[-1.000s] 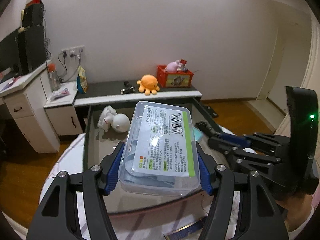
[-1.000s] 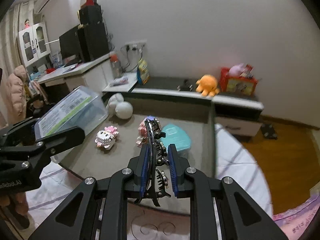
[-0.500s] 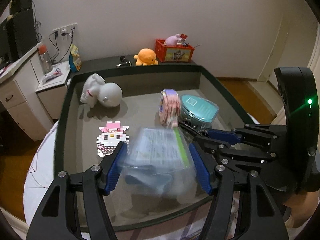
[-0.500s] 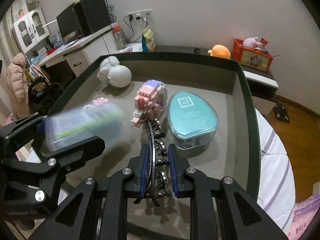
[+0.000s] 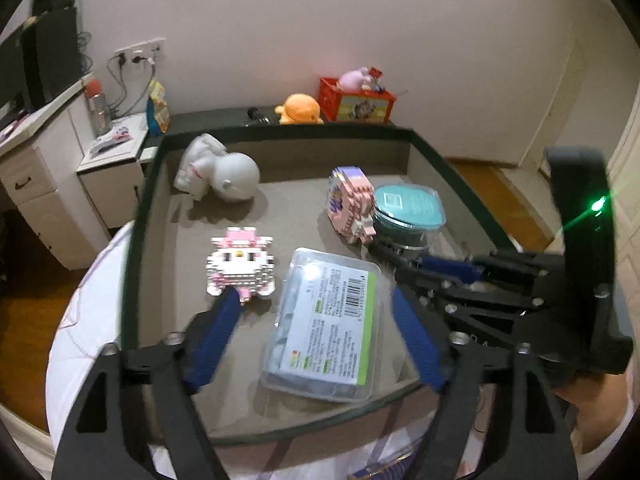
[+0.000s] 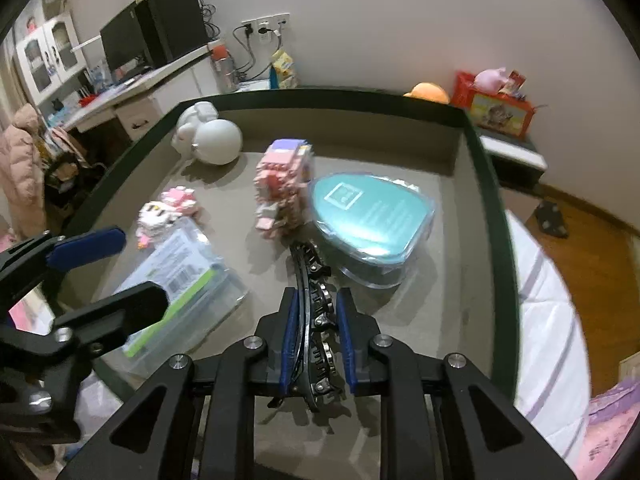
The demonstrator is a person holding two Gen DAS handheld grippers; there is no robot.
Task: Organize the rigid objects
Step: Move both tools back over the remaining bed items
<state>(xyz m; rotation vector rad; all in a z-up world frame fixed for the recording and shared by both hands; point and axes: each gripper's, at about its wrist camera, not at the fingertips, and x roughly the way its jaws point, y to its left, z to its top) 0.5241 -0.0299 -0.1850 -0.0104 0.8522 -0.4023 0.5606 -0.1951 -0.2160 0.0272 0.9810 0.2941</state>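
The left tool has just been opening; its blue pads stand clear on either side of the clear plastic box, which lies flat near the tray's front edge, just beside the pink-and-white block figure. The box looks light, stiff and slick, best taken across its long sides.

The right tool is clamped on a black toothed hair clip, its tip near the teal lidded box mid-tray. The clip looks thin and rigid, probably prone to twisting in the grip.

Dim indoor light casts soft shadows; fisheye distortion curves the edges; slight motion blur; a green indicator lamp flares.
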